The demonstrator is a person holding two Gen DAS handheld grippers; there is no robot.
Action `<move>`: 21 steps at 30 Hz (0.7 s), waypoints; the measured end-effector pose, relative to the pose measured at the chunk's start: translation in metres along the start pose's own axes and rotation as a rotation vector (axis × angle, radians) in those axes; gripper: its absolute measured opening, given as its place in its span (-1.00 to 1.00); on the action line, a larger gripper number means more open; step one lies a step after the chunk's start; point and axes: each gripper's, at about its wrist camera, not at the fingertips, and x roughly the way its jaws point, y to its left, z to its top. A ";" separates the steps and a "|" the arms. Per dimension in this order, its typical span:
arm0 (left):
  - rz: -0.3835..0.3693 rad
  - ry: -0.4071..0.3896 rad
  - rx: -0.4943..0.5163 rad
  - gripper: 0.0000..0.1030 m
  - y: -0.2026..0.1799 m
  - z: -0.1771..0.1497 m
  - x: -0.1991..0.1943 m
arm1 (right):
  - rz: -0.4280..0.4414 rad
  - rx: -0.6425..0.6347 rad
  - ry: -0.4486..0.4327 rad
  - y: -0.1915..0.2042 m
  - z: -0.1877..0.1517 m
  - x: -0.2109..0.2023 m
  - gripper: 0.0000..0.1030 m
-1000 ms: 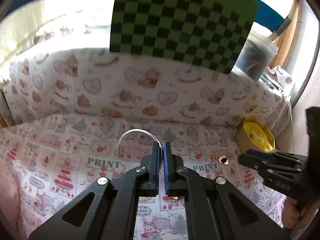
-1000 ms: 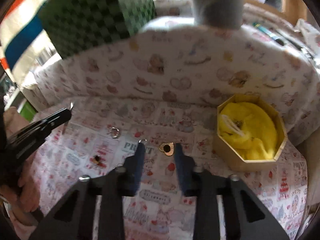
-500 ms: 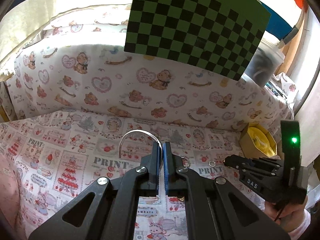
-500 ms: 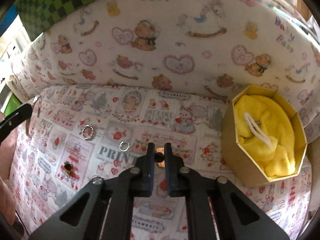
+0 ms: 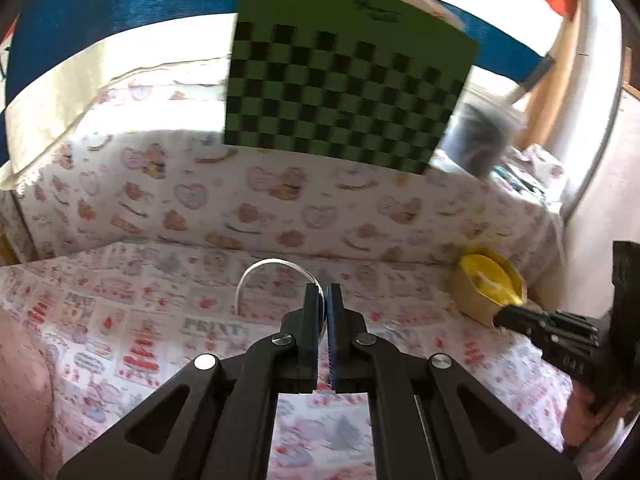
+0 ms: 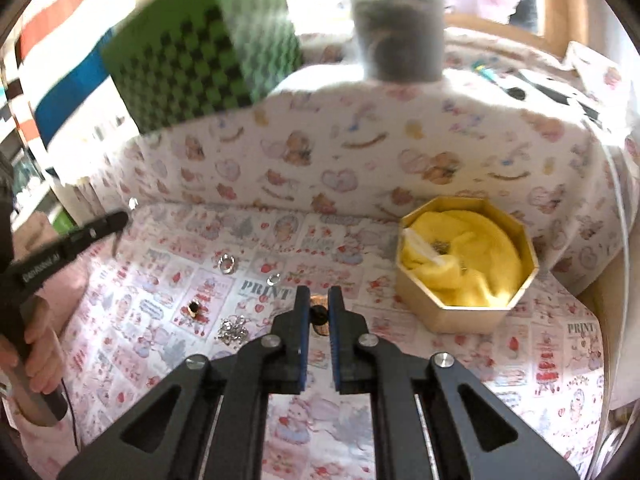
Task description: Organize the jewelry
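Left wrist: left gripper clamps silver bangle; right gripper pinches gold pendant, beside octagonal box.

My left gripper clamped on silver bangle, raised at left – right gripper pinching gold pendant, jaws nearly closed, near centre.

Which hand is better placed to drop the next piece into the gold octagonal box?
Right, probably. The right gripper is shut on the gold heart pendant with the gold octagonal box just beside it. The left gripper pinches the silver bangle farther from that box.
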 end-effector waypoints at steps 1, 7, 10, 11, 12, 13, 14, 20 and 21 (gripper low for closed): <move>-0.004 -0.004 0.008 -0.95 -0.003 0.000 -0.002 | 0.007 0.006 -0.016 -0.002 0.000 -0.003 -0.85; -0.023 -0.006 0.046 -0.95 -0.023 -0.005 -0.005 | 0.021 0.054 -0.077 -0.026 0.000 -0.019 -0.85; -0.032 -0.001 0.068 -0.95 -0.029 -0.007 -0.012 | 0.025 0.067 -0.132 -0.034 0.001 -0.033 -0.85; -0.047 -0.010 0.067 -0.95 -0.030 -0.006 -0.020 | 0.037 0.073 -0.160 -0.038 0.002 -0.040 -0.85; -0.052 -0.021 0.072 -0.95 -0.031 -0.005 -0.026 | 0.062 0.084 -0.190 -0.044 0.003 -0.048 -0.85; -0.053 -0.036 0.081 -0.95 -0.034 -0.003 -0.034 | 0.081 0.092 -0.212 -0.047 0.004 -0.053 -0.85; -0.048 -0.050 0.087 -0.95 -0.037 -0.001 -0.041 | 0.093 0.101 -0.238 -0.051 0.005 -0.059 -0.85; -0.089 -0.059 0.122 -0.95 -0.076 0.022 -0.052 | 0.105 0.187 -0.357 -0.078 0.007 -0.085 -0.85; -0.100 -0.057 0.133 -0.95 -0.085 0.026 -0.050 | 0.075 0.196 -0.355 -0.081 0.008 -0.084 -0.85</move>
